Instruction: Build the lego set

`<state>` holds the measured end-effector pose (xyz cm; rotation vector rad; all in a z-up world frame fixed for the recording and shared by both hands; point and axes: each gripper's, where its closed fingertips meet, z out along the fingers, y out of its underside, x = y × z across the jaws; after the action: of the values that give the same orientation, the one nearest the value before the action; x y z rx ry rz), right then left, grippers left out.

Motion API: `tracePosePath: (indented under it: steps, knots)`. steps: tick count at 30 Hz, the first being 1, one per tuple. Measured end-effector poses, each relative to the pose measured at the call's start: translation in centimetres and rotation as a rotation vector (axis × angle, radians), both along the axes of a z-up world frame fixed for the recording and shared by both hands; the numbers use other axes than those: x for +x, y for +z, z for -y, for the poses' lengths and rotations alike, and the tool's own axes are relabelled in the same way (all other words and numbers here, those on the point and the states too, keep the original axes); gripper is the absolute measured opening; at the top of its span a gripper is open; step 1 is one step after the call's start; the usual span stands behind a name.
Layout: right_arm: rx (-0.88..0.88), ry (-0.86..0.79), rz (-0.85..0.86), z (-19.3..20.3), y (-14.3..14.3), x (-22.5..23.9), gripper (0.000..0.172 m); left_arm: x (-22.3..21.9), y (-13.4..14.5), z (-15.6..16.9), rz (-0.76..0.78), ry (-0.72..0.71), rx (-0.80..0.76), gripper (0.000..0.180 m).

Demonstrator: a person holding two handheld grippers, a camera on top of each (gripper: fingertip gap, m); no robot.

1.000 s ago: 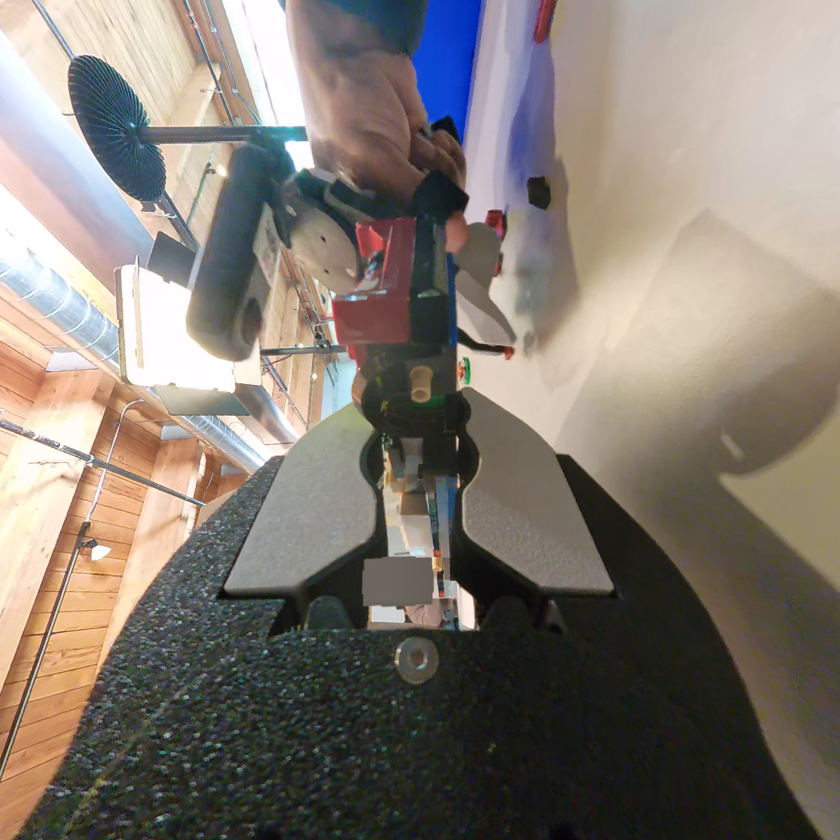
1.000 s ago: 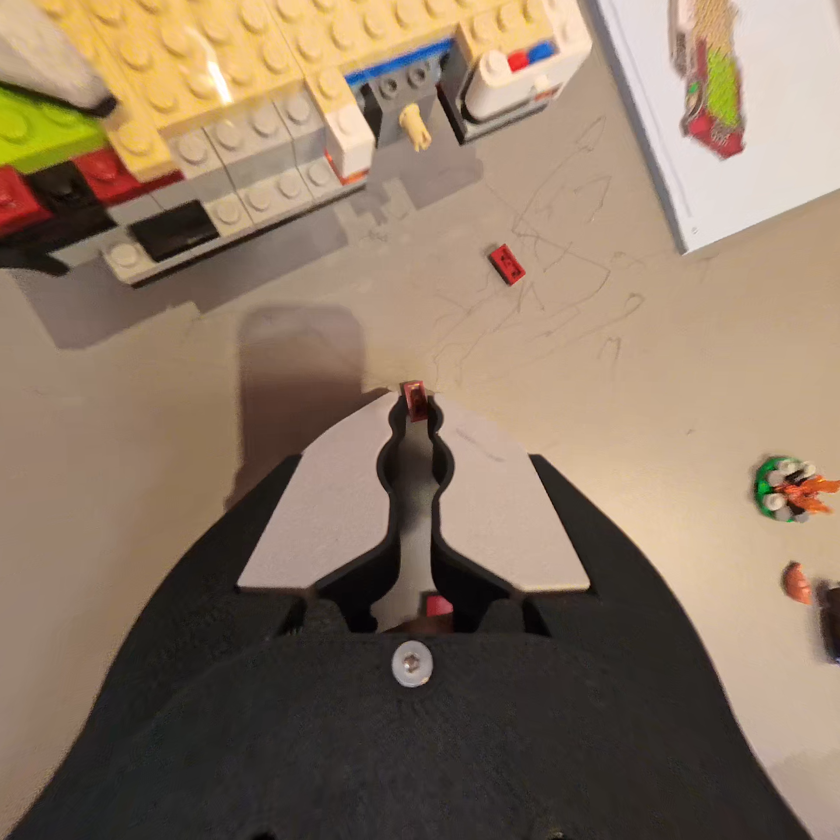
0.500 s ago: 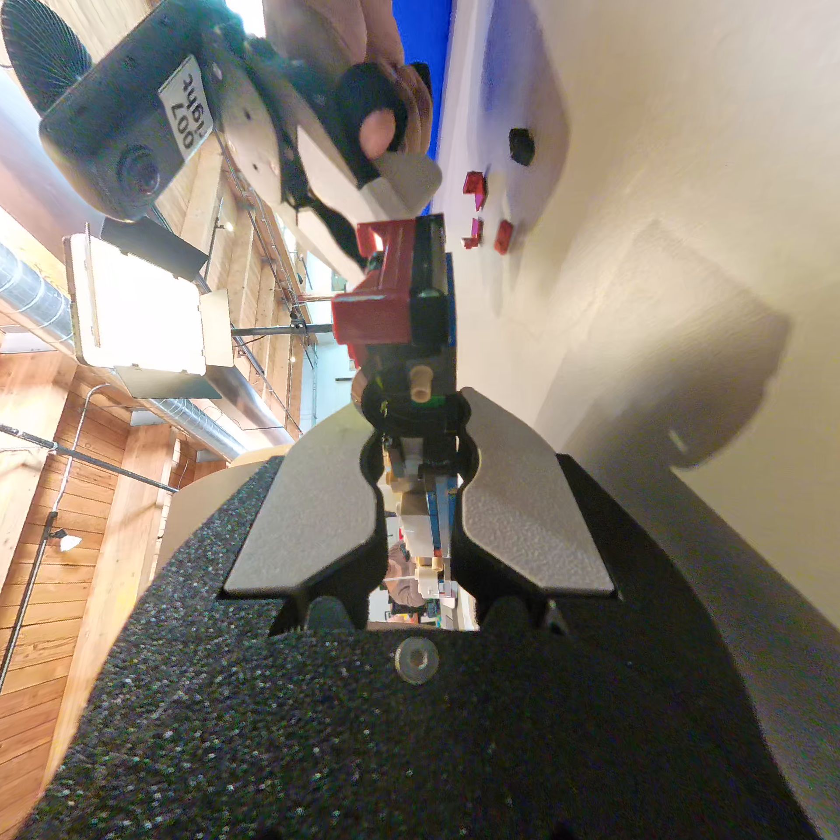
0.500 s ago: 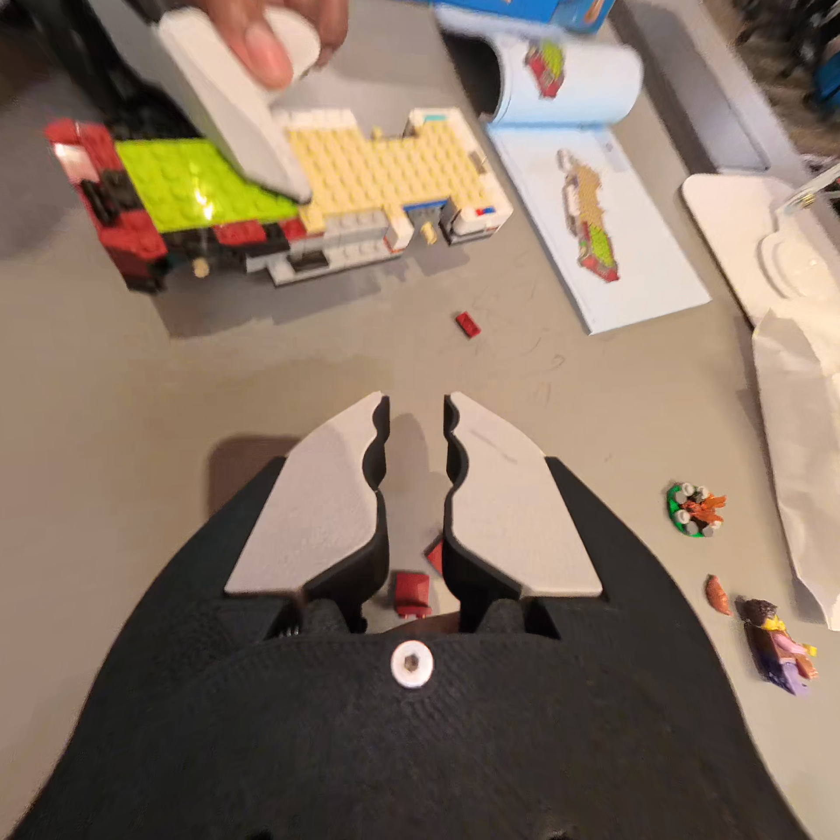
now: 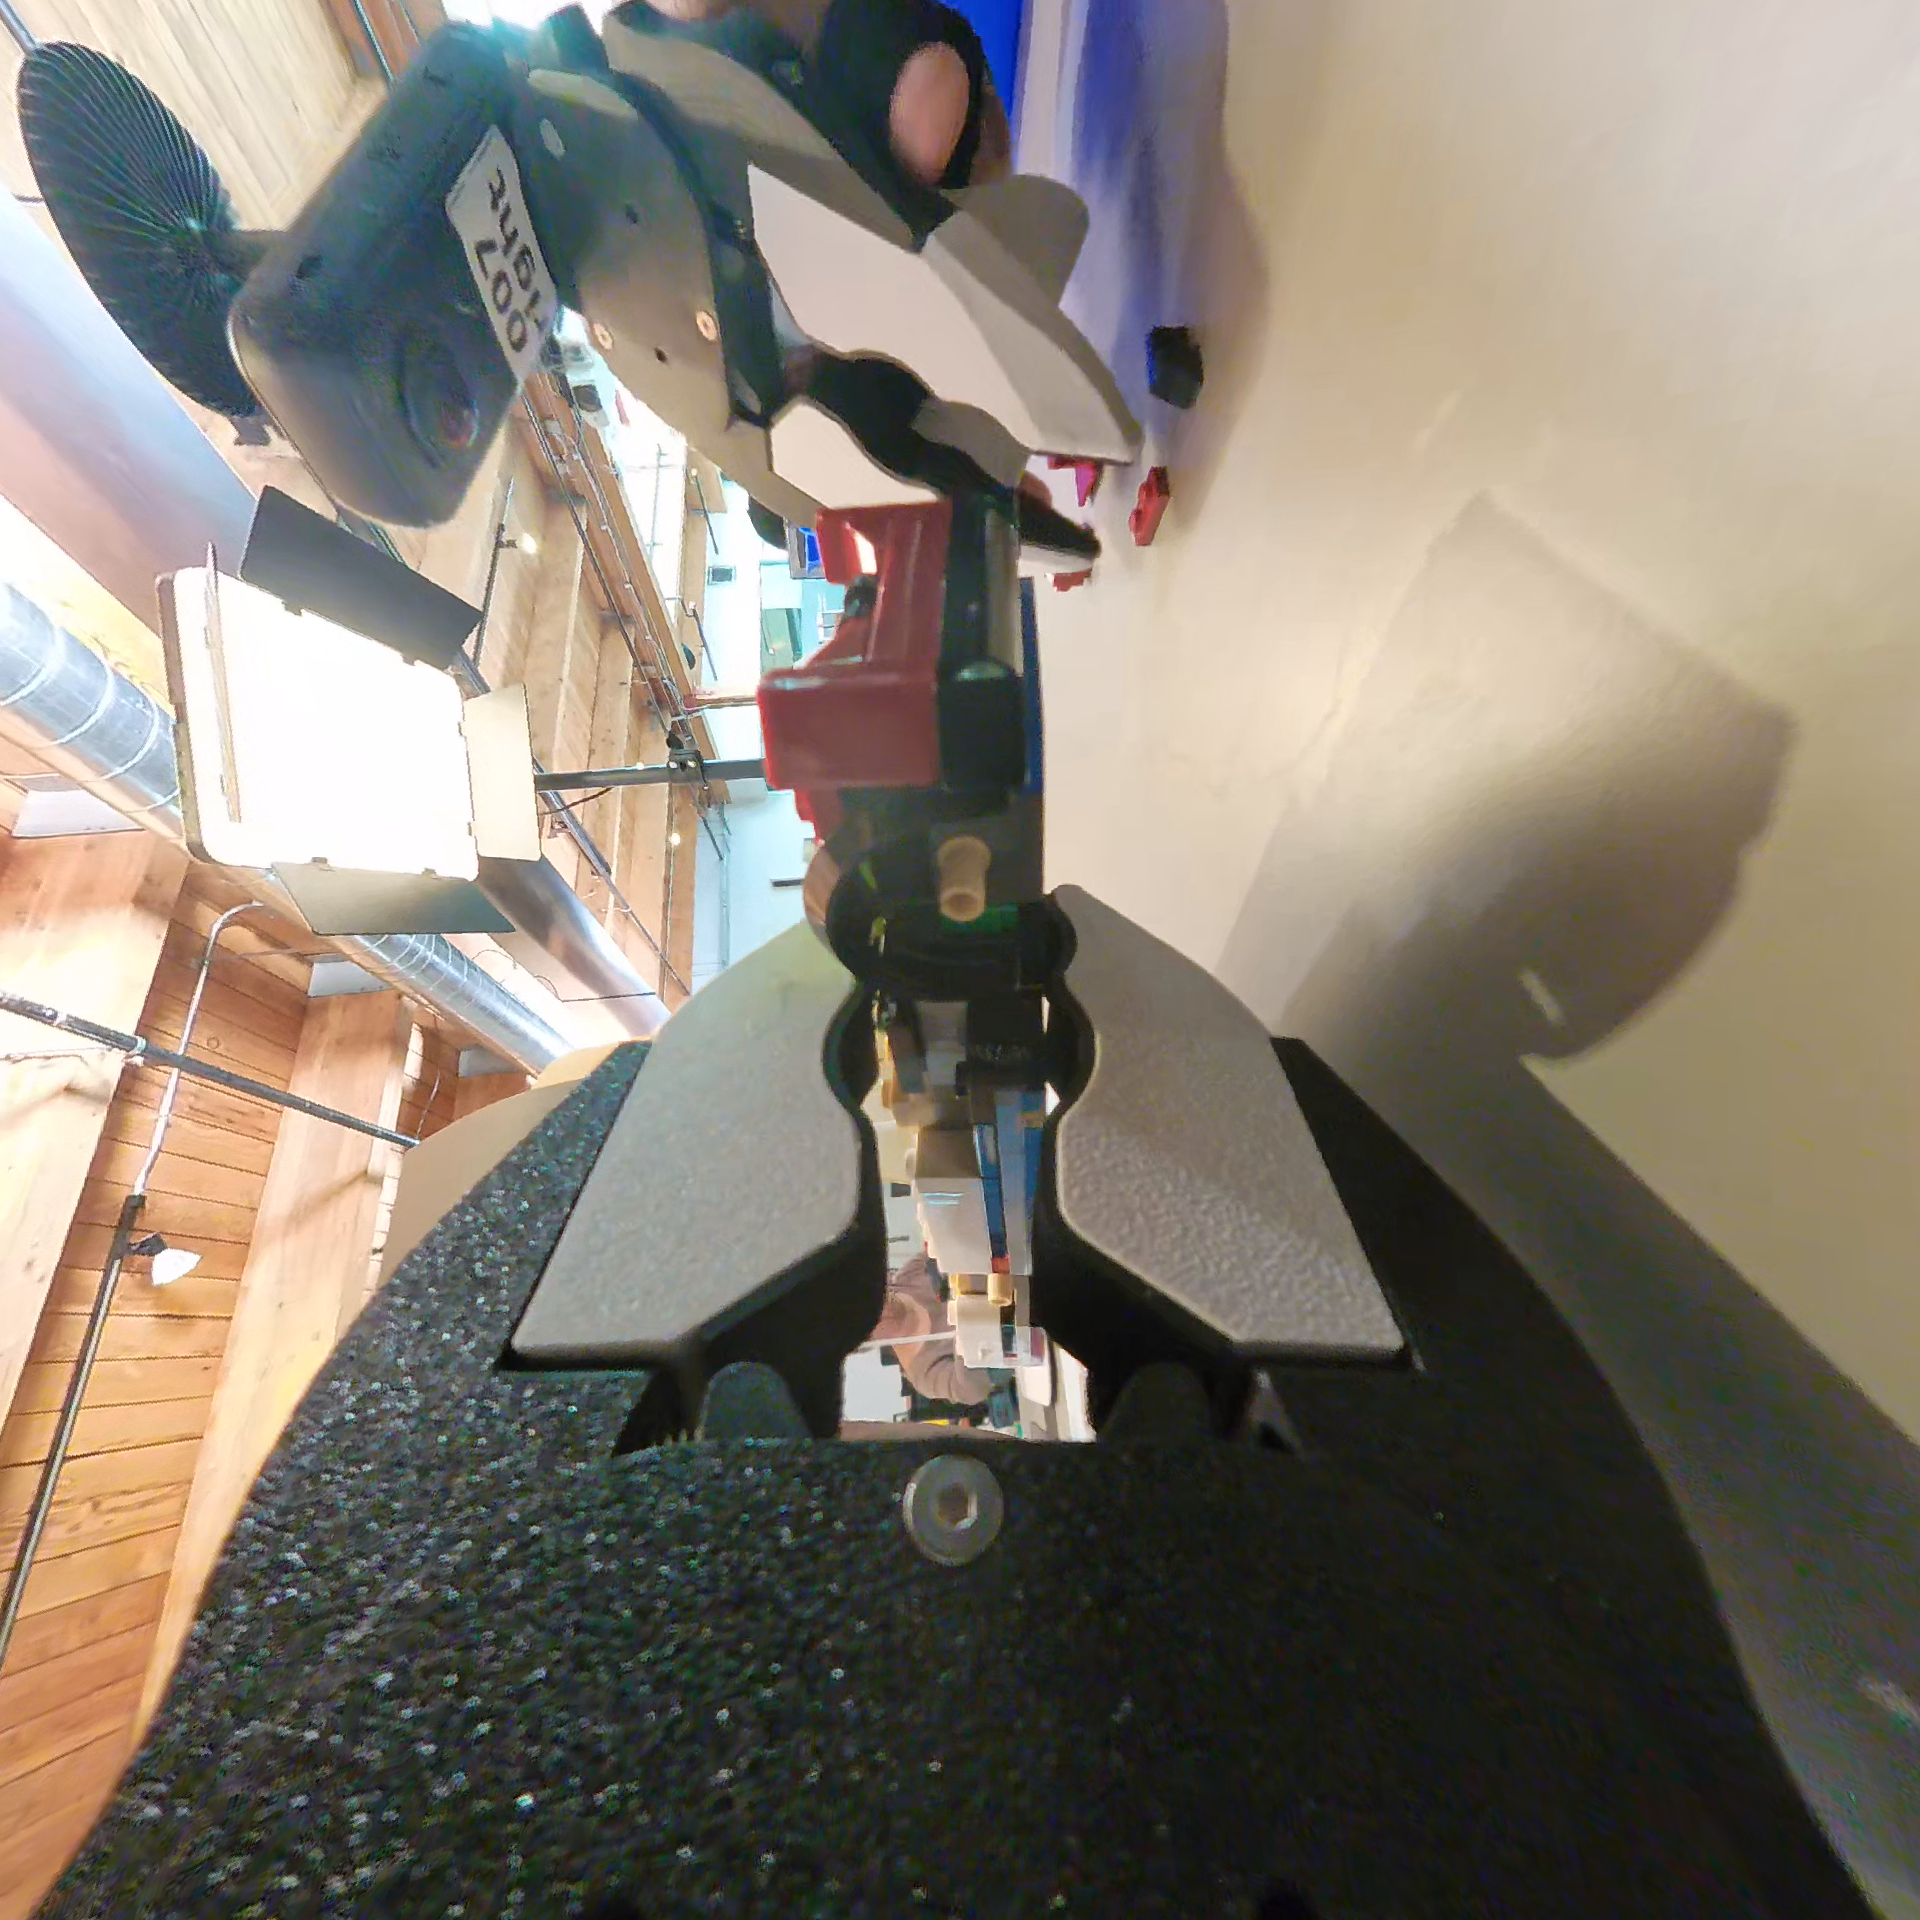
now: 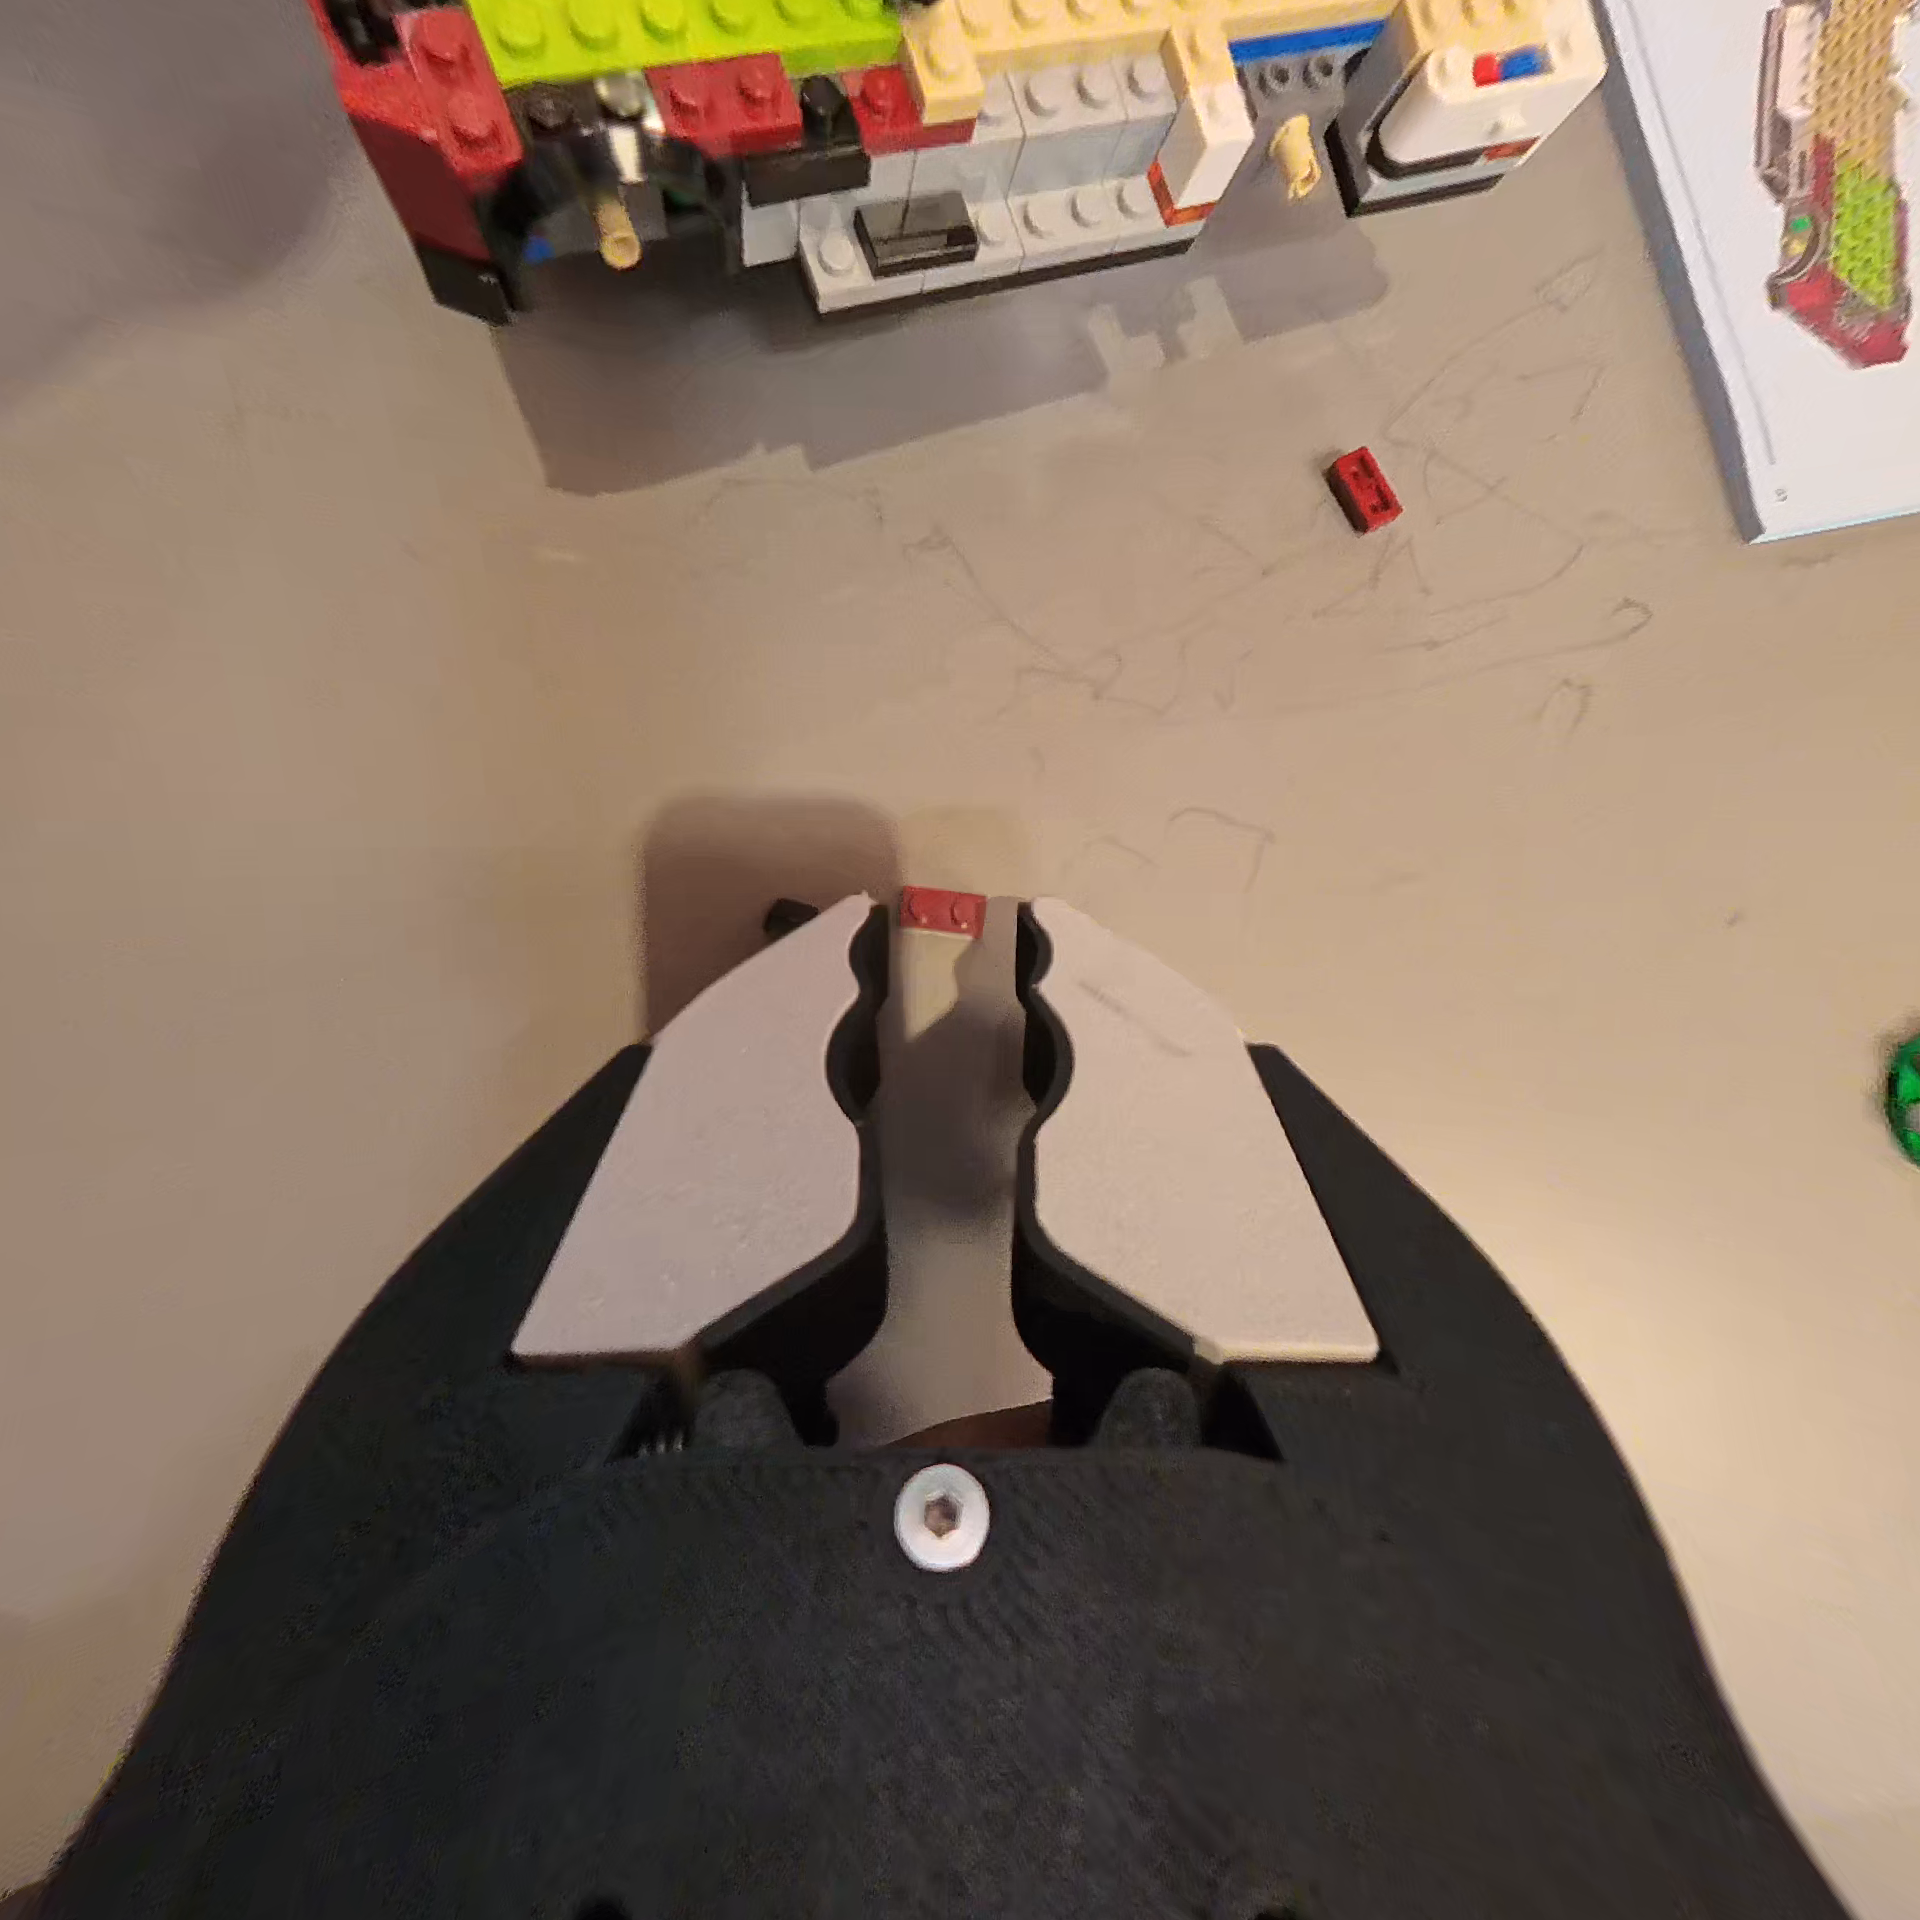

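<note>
My left gripper [image 5: 958, 940] is shut on a brick-built model [image 5: 899, 717] of red, black, grey and tan parts, holding it edge-on beside the table [image 5: 1558, 520]. The same model [image 6: 935, 135], with lime and tan plates on top, shows at the top of the right wrist view. My right gripper [image 6: 942, 920] is open, low over the table [image 6: 312, 727]. A small red two-stud plate [image 6: 942, 909] lies between its fingertips, with a gap to the right pad. The right gripper also shows in the left wrist view [image 5: 1049, 436], tips down near loose red pieces [image 5: 1151, 506].
An open instruction booklet [image 6: 1818, 208] lies at the right. A loose red brick [image 6: 1364, 490] lies between it and the model. A green round piece [image 6: 1907, 1112] is at the right edge. A small black piece [image 6: 784, 916] sits by my right gripper's left fingertip. Across from one pair of fingers to the other is roughly 12 cm. Between my right fingertips and the green round piece [image 6: 1907, 1112] there is roughly 20 cm.
My right gripper was shut on a small red piece, then opened and lifted away; the piece left the grasp. It has now come down around a red plate. The left grasp is unchanged.
</note>
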<state>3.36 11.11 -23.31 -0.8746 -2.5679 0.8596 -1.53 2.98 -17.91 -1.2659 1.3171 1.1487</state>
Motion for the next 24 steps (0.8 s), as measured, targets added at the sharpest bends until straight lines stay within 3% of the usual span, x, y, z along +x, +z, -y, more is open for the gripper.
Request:
tracePosePath:
  steps: [9, 12, 18, 24]
  knots:
    - [0.004, -0.006, 0.03, 0.4, -0.5, -0.1, 0.015, 0.6, 0.4, 0.0, -0.047, -0.017, 0.042, 0.028]
    - [-0.074, 0.059, -0.067, 2.2, 1.8, -0.6, 0.015, 0.6, 0.7, 0.0, -0.033, -0.024, 0.061, 0.028]
    - [-0.279, 0.226, -0.237, 7.3, 9.4, -2.0, 0.015, 1.2, 1.9, 0.0, -0.021, -0.051, 0.132, 0.028]
    - [-0.236, 0.297, -0.175, 8.9, 9.8, -3.2, 0.015, 1.3, 3.6, 0.3, -0.02, -0.048, 0.223, 0.028]
